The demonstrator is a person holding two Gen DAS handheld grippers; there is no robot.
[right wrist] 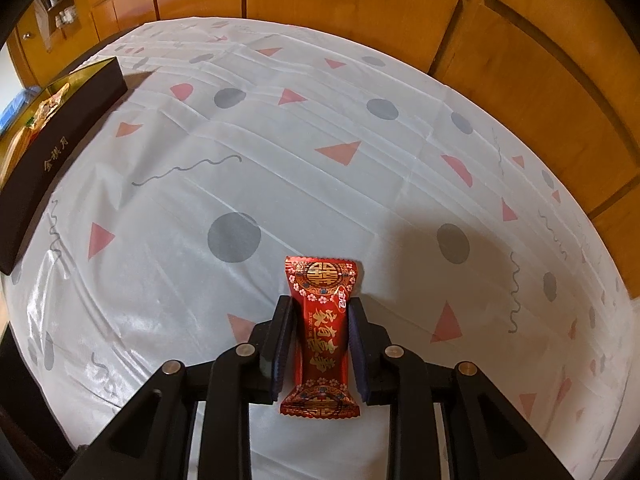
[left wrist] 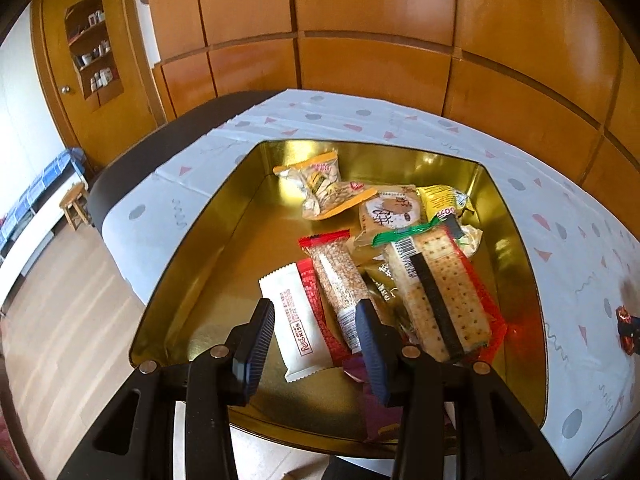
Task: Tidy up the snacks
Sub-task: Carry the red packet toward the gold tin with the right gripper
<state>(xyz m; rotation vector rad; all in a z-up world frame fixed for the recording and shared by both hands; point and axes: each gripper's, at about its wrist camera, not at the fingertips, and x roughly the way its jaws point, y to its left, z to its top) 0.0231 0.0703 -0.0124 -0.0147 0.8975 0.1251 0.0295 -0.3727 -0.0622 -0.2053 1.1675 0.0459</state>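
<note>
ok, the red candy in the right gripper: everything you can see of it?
The red candy is a glossy foil pillow pack with crimped, serrated ends, gold characters down its middle and gold-and-floral emblems at both ends. It lies lengthwise between the right gripper pads, pinched at its waist, over the patterned tablecloth; contact underneath can't be judged.

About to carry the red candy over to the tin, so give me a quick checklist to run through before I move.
1. Right tongs shut on the red candy packet: ok.
2. Packet gripped mid-length, both ends free: ok.
3. Left tongs open and empty: ok.
4. Left tongs clear of the drop zone: not ok, they hang over the gold tin.
5. Bare floor in the tin for another snack: ok, on its left.
6. Packet lifted off the tablecloth: cannot tell.
</note>
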